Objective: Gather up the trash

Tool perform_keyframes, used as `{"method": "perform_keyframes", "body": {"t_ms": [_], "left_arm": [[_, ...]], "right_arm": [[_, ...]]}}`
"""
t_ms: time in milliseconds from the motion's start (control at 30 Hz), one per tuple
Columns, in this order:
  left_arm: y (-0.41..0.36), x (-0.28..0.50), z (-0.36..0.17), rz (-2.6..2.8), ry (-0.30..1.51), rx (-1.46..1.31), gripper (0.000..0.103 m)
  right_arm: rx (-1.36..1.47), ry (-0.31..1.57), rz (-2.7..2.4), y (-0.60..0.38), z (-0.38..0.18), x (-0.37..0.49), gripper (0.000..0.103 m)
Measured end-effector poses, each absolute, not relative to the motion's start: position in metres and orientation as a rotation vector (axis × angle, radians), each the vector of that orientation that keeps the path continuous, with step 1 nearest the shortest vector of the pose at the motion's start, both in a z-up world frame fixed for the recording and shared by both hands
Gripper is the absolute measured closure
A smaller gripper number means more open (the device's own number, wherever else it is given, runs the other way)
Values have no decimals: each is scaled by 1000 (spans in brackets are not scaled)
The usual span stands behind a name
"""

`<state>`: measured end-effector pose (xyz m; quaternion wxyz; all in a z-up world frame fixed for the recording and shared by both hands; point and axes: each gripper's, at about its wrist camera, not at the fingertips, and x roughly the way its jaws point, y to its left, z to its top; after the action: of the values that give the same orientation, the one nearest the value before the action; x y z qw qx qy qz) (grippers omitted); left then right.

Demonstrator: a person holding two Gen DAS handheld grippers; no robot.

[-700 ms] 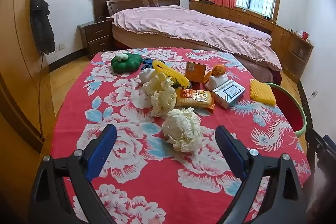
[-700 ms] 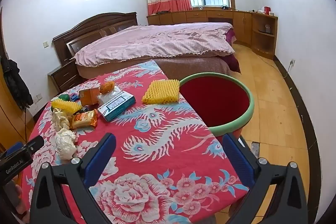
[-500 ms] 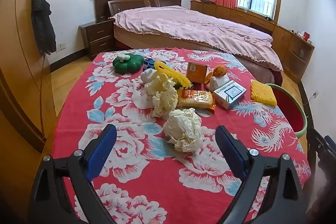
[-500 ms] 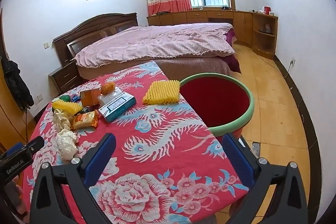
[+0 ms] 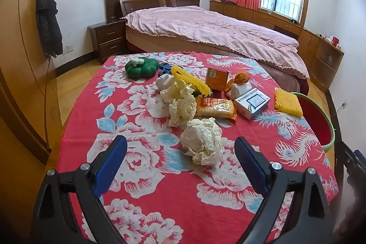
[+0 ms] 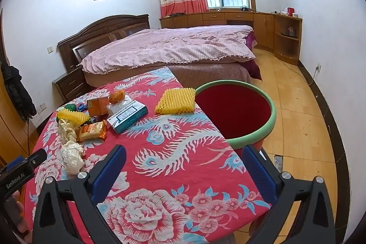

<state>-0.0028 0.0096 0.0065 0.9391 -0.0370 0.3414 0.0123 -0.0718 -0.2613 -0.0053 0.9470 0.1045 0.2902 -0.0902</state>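
Trash is sitting on the bench: a crumpled paper wad is lying just ahead of the left tongs. Both tongs are gaping wide, holding nothing; right tongs are hovering near the bin. I'd straddle the wad fully before squeezing.

The table cover is matt printed cloth. The paper ball looks crumpled and rough. The snack packet is glossy plastic film. The bin has a smooth plastic rim.

L gripper: wide open, tilted down, empty | R gripper: wide open, tilted down, empty
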Motion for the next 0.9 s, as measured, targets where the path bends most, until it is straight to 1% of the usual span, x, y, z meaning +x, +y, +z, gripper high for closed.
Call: {"method": "perform_keyframes", "body": {"t_ms": [900], "left_arm": [[10,-3,5,24,696,-79,8]], "right_arm": [[216,596,-193,-266,-6,-72,0]]}}
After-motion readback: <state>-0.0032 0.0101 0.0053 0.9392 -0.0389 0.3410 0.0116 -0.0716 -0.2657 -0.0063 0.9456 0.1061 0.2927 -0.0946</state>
